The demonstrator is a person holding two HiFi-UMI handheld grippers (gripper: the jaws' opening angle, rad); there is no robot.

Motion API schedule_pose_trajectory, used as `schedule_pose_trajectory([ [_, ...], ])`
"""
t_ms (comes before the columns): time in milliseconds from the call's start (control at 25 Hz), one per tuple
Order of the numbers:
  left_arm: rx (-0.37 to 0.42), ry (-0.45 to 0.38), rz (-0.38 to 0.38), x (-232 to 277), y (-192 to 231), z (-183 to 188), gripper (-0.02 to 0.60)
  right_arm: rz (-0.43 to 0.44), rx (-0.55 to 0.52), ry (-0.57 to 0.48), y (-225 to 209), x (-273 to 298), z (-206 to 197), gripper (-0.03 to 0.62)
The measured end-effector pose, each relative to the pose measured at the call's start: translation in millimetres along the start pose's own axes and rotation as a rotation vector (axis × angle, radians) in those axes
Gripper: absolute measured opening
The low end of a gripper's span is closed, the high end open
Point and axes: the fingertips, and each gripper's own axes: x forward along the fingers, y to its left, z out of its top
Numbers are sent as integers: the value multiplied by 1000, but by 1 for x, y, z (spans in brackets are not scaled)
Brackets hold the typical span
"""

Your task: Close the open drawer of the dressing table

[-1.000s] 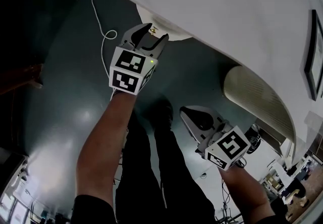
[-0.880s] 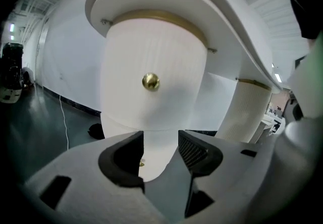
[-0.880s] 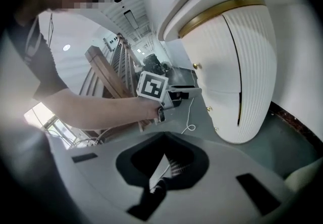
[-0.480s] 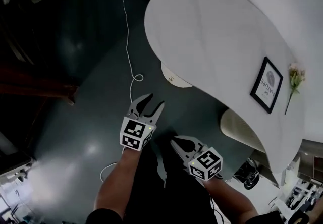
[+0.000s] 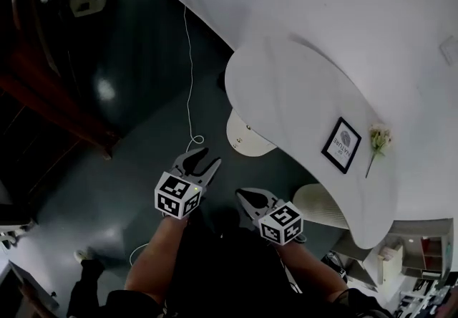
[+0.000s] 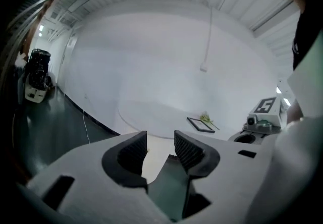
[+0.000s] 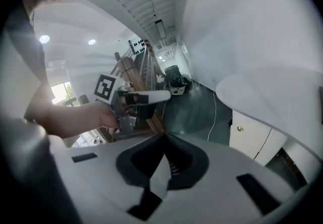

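Note:
The white dressing table (image 5: 300,94) has a rounded top, and its cream drawer (image 5: 245,136) with a small knob sticks out from under the near edge. The right gripper view shows the drawer (image 7: 248,136) low on the right. Both grippers hang in the air short of the drawer, touching nothing. My left gripper (image 5: 200,160) (image 6: 160,143) is open; its jaws have just been closing, with nothing between them. My right gripper (image 5: 241,195) (image 7: 162,142) is shut and empty, beside the left one.
A framed picture (image 5: 341,145) and a flower sprig (image 5: 376,142) lie on the table top. A white cable (image 5: 189,59) runs across the dark floor. A ribbed cream stool (image 5: 320,206) stands under the table's right end. Dark wooden furniture (image 5: 50,87) lines the left.
Both grippers have risen away from the floor, and the head view now takes in the whole table top with the picture and flower. The left jaws stand narrower than before.

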Motion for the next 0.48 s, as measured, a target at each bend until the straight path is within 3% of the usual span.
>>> schedule_pose_trajectory([
  [480, 149, -32, 34, -86, -3, 52, 97, -82, -20, -83, 23, -12, 71, 5],
])
